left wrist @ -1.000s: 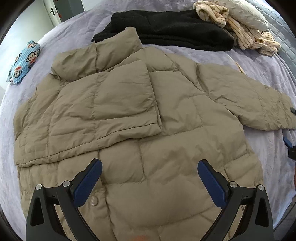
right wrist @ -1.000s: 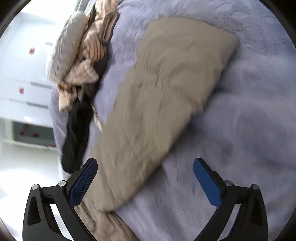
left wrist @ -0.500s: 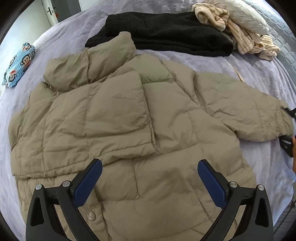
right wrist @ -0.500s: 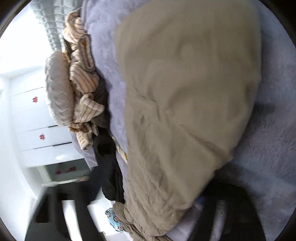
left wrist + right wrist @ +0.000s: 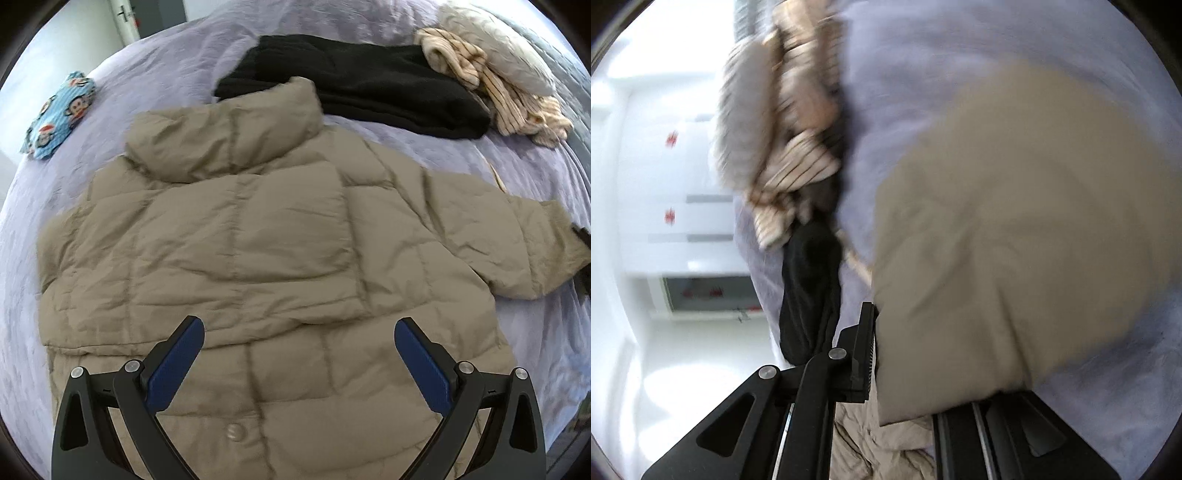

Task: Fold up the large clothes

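Note:
A tan puffer jacket point(image 5: 266, 258) lies flat on the lavender bed point(image 5: 177, 62), collar at the far side, one sleeve folded across its chest. My left gripper point(image 5: 299, 354) hovers open and empty above the jacket's lower part. The other sleeve point(image 5: 517, 243) stretches out to the right. My right gripper point(image 5: 905, 365) is shut on that sleeve's cuff point(image 5: 1015, 240), which fills the right wrist view; only its left finger point(image 5: 864, 354) shows, the other is hidden by fabric. Part of this gripper shows dark at the sleeve end in the left wrist view point(image 5: 583, 240).
A black garment point(image 5: 354, 81) lies behind the collar. A striped beige garment point(image 5: 509, 96) and a pale pillow point(image 5: 495, 44) are at the far right. A blue monkey-print pouch point(image 5: 59, 114) lies at the far left. White cabinets point(image 5: 665, 184) stand beyond the bed.
My right gripper has closed from open onto the sleeve cuff. My left gripper has drawn back, so the jacket sits further off and more centred.

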`<state>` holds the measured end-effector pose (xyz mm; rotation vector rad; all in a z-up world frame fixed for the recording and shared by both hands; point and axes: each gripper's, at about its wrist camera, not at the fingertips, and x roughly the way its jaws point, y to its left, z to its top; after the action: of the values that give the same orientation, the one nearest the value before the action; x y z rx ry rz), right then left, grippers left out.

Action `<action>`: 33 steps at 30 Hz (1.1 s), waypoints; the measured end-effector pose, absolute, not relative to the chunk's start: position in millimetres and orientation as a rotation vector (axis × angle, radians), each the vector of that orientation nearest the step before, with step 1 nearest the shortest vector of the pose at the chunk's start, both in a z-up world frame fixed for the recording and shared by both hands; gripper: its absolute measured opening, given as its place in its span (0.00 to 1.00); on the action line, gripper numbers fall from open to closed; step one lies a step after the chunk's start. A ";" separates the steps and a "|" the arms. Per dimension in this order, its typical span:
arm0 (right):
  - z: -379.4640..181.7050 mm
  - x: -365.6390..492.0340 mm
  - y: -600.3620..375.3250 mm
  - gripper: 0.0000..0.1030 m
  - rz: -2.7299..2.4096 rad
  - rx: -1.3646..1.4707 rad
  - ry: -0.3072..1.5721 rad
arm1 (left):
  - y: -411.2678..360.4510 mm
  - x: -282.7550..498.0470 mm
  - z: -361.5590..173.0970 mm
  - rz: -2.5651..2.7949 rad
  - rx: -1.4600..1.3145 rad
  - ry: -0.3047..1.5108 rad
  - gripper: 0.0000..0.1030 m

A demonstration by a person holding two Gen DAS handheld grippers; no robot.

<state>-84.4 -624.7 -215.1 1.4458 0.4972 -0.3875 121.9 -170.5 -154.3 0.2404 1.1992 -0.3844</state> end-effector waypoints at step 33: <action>-221.0 145.0 -276.2 0.56 0.073 0.705 1.160 | -14.1 160.0 -169.6 -0.187 0.073 1.207 1.00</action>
<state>145.0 -276.2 -221.0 0.7046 1.1596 0.0734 160.0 -14.1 -169.6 0.0731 1.2072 -0.1875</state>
